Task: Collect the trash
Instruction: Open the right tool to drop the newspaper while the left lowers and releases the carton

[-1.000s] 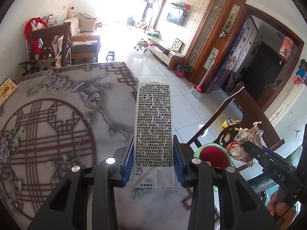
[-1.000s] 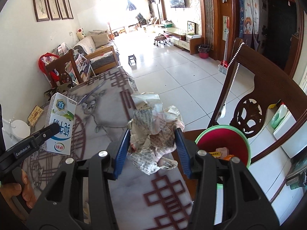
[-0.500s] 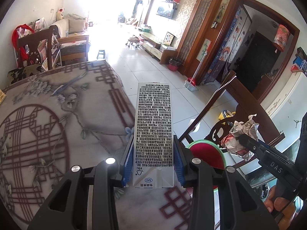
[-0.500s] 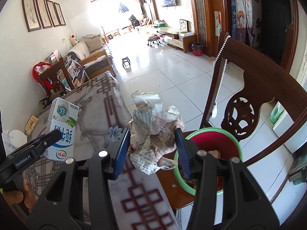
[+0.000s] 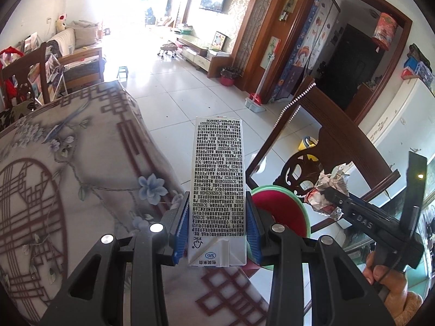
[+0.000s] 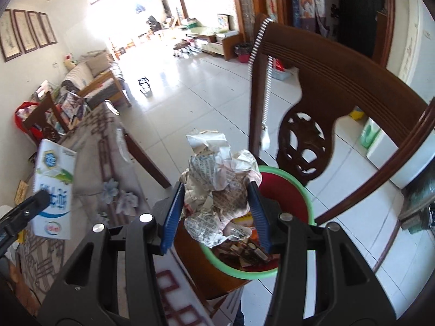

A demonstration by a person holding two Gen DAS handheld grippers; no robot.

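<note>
Blue pads: both tongs carry them, each pair pressed against its load.
Left gripper (image 5: 217,224): clamped on a milk carton (image 5: 218,179), printed side facing the camera, top end pointing away from the tongs.
Right gripper (image 6: 216,213): clamped on a crumpled newspaper wad (image 6: 220,190) that bulges out past the pads.
Bin (image 6: 293,190): red inside with a green rim, on a wooden chair (image 6: 326,103) seat, just beyond and below the right tongs; litter lies inside.
Table (image 5: 68,176): patterned cloth, under and left of the left tongs.
</note>
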